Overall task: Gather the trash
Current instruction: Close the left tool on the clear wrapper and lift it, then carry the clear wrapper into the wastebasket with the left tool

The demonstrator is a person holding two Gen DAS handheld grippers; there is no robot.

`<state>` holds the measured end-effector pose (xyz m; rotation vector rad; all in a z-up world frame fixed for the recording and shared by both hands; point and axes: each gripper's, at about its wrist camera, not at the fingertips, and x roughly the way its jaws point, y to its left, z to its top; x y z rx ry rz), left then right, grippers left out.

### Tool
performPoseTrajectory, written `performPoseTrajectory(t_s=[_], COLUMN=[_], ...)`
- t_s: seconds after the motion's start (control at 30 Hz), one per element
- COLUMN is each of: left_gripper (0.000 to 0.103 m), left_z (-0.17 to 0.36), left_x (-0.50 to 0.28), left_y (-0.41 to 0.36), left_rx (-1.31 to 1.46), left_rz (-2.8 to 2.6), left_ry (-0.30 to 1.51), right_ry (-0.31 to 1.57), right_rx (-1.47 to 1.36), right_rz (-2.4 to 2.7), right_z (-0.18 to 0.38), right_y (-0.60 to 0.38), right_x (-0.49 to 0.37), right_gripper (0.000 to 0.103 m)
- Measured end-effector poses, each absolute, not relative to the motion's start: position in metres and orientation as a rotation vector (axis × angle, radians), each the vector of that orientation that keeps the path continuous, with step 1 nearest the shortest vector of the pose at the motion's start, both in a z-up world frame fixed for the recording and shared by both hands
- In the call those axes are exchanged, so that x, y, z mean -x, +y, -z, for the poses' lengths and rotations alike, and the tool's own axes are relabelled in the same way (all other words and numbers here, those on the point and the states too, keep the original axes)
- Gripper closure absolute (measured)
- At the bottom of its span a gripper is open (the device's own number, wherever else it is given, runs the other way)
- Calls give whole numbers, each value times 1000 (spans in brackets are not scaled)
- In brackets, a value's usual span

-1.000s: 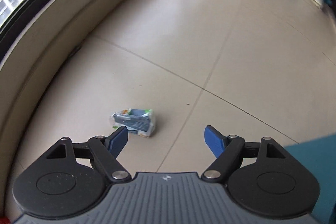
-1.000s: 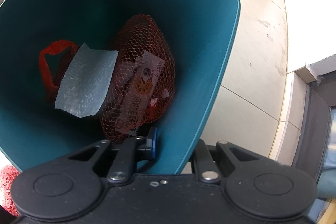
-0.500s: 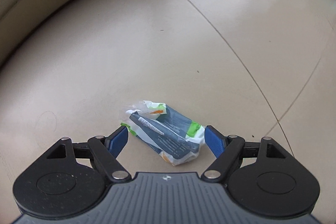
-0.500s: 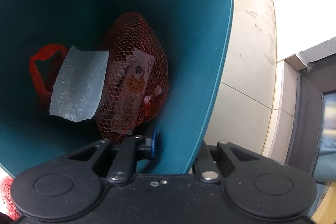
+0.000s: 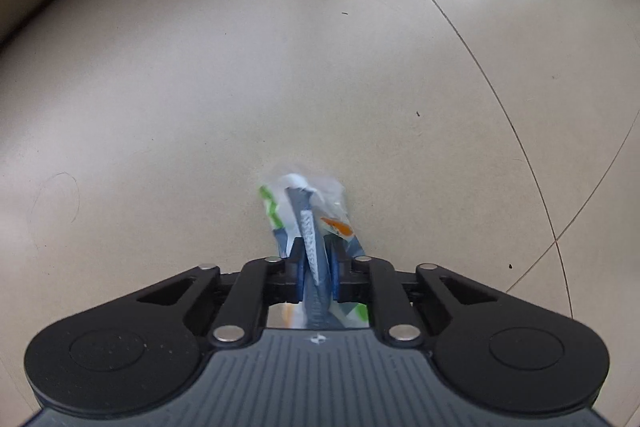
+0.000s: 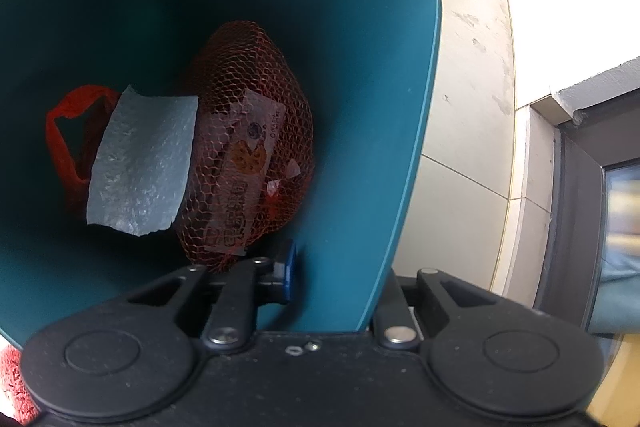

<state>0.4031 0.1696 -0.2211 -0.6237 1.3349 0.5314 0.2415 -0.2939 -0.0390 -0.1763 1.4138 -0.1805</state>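
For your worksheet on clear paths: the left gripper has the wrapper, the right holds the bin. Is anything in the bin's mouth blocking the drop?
Nothing visible blocks it. The left gripper is shut on the wrapper. The right gripper clamps the bin wall; its mouth is open, and the net bag and foam sheet lie deep inside.
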Motion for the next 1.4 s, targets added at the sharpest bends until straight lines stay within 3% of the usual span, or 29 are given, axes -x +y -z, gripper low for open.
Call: performPoseTrajectory(t_s=[0.23,0.6,1.03,1.2,1.4], left_gripper=[97,98,98,98,97], left_z=[182,45,-99,-118,-101], left_x=[-392,-376,-337,-318,-292], left_y=[164,104,-66,-149,-232], left_rx=[529,308,86,-10,-137], left_rz=[-425,-130,316,509,612], left_ry=[1281,1187,1122,1130,1145], right_ry=[1405,1387,1367,1363,1361], right_rx=[184,190,222,216,204], right_rz=[174,153,102,94,95], right_z=[39,32,28,25,22], right_y=[-293,-294,-291,-292,-294], right_x=[-239,-233,-227,-224,-223], right_gripper=[86,87,87,88,88])
